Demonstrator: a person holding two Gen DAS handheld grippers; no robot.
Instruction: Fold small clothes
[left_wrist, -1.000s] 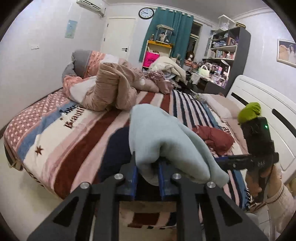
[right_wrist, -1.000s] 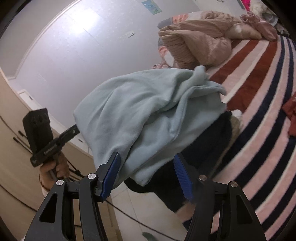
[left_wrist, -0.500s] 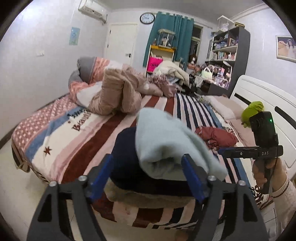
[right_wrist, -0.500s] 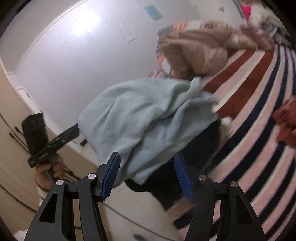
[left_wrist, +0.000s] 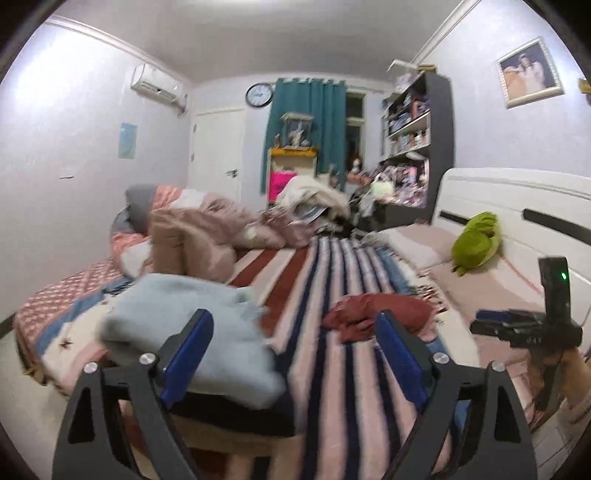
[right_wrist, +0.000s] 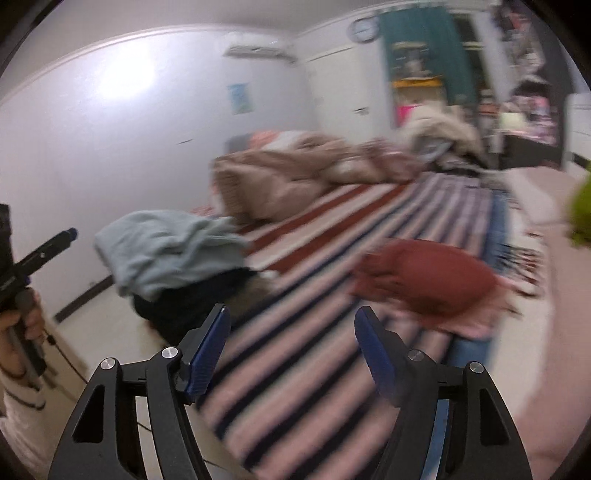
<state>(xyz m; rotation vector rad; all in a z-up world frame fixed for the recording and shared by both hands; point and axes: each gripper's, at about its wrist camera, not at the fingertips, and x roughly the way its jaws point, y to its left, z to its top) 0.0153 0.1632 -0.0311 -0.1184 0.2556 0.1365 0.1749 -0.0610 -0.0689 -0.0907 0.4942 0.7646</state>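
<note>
Now | left gripper (left_wrist: 295, 354): spread, empty | right gripper (right_wrist: 291, 332): spread, empty | light-blue garment (left_wrist: 192, 332): folded on dark stack, near-left bed corner | red garment (right_wrist: 424, 277): crumpled mid-bed, ahead-right, long axis left-right, right gripper seemingly nearer.

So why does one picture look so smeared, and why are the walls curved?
Right wrist view: motion blur smears the red garment and striped blanket. Left wrist view: sharper, only the light blue garment blurs. Both: fisheye lenses bend the walls.

home bedroom | striped bed (left_wrist: 332, 280) | headboard (left_wrist: 517, 199) | bookshelf (left_wrist: 417, 125) | curtain (left_wrist: 306, 122)
</note>
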